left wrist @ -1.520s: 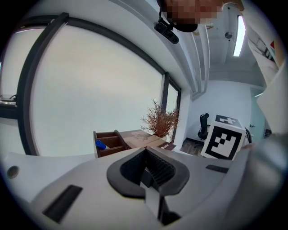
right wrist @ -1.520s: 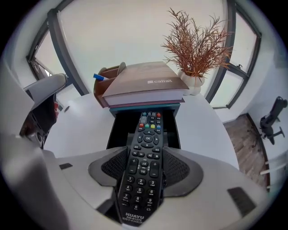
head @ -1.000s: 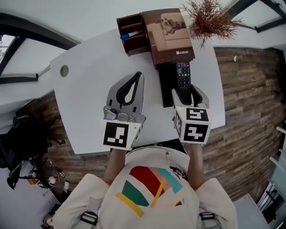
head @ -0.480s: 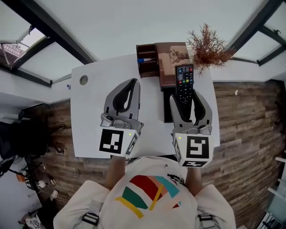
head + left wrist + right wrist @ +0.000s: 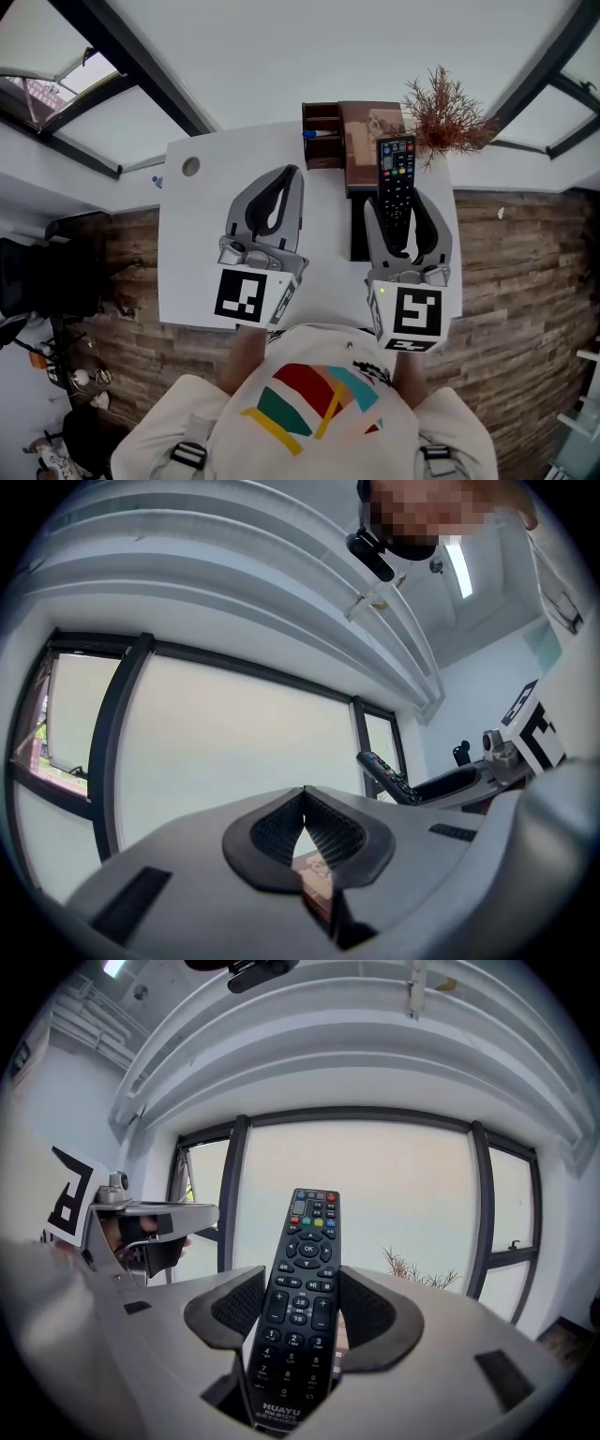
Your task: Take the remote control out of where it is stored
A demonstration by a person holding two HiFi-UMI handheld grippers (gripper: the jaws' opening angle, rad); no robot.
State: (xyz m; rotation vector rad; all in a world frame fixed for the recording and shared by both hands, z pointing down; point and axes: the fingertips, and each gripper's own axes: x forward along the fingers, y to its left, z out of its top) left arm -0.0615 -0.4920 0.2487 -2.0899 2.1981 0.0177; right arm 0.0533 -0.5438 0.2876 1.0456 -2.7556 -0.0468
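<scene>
The black remote control point(image 5: 396, 178) with coloured buttons stands between the jaws of my right gripper point(image 5: 403, 214), which is shut on its lower half. In the right gripper view the remote control point(image 5: 305, 1279) points up toward the windows, and both ribbed pads point(image 5: 239, 1305) press its sides, with the right gripper point(image 5: 302, 1314) tilted upward. My left gripper point(image 5: 286, 180) is held above the white table point(image 5: 192, 262), shut and empty; its tips meet in the left gripper view point(image 5: 303, 797). The remote control point(image 5: 386, 777) also shows there at the right.
A black storage slot point(image 5: 358, 234) lies on the table under the right gripper. Behind it are a brown box with a picture point(image 5: 373, 131), a wooden organiser point(image 5: 322, 139) holding a blue pen, and a dried plant point(image 5: 448, 114). A round cable hole point(image 5: 191, 167) is at the table's far left.
The right gripper has lifted the remote up off the black slot and tipped it upward. Both grippers now sit higher, and the head view has shifted.
</scene>
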